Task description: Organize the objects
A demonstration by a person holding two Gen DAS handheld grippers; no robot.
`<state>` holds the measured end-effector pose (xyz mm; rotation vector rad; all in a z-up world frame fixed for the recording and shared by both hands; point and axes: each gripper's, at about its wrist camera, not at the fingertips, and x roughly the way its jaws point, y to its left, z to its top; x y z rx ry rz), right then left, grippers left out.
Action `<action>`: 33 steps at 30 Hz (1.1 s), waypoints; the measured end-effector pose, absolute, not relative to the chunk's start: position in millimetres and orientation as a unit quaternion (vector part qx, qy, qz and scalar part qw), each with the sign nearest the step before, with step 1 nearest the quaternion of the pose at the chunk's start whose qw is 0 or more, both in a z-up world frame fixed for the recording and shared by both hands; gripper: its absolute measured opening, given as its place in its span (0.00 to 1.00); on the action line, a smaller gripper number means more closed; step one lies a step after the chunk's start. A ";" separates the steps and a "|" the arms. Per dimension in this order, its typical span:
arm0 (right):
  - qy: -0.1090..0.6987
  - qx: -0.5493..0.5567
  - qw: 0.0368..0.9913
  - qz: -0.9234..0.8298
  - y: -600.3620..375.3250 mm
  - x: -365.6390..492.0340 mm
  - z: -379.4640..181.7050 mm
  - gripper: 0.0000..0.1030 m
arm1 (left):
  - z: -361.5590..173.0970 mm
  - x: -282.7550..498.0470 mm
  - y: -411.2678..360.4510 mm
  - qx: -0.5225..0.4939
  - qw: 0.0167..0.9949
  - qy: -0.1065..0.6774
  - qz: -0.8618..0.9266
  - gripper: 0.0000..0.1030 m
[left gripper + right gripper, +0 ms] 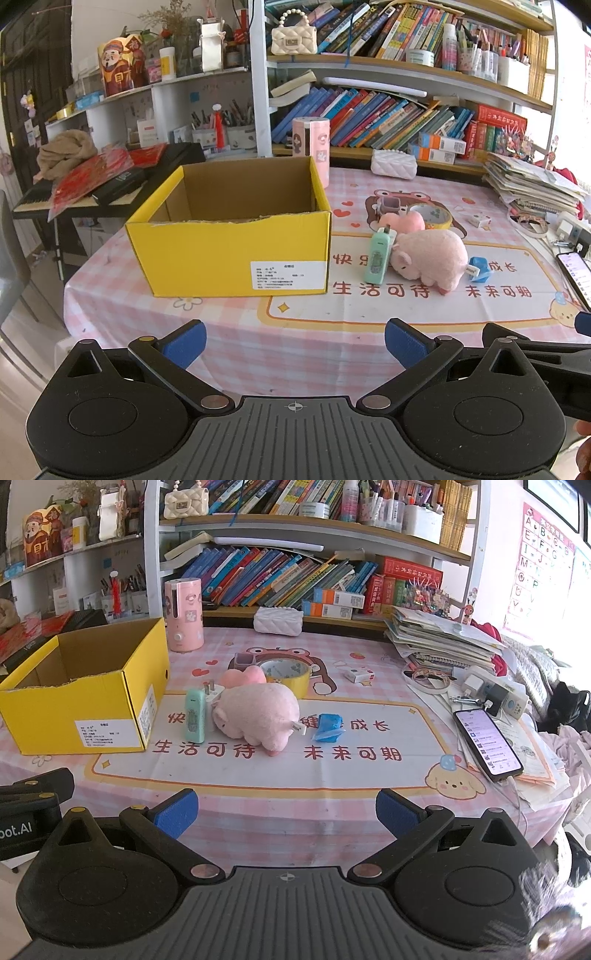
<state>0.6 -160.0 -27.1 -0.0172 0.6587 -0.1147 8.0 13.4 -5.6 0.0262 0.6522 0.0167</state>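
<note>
An open yellow cardboard box (229,254) (74,709) stands on the left of the table; what I see of its inside is bare. Right of it lie a pink plush pig (430,258) (258,716), a mint green device (376,256) (194,716), a white plug (213,694), a pink heart-shaped thing (402,221) (243,675), a yellow tape roll (434,216) (288,672), a small grey case (389,204) (245,661) and a blue wrapped item (480,269) (327,726). My left gripper (295,343) and right gripper (286,812) are open and empty, near the front edge.
A pink cylinder (184,614) stands behind the box. A white quilted pouch (277,619), a paper stack (443,638), chargers (495,694) and a phone (487,744) lie at the back and right. Bookshelves stand behind the table (258,812). A keyboard (74,192) is left.
</note>
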 end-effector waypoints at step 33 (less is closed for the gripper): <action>0.324 -0.010 0.946 0.009 -189.9 66.9 -29.3 0.94 | -8.7 65.2 -13.1 -0.009 0.939 0.340 0.041 1.00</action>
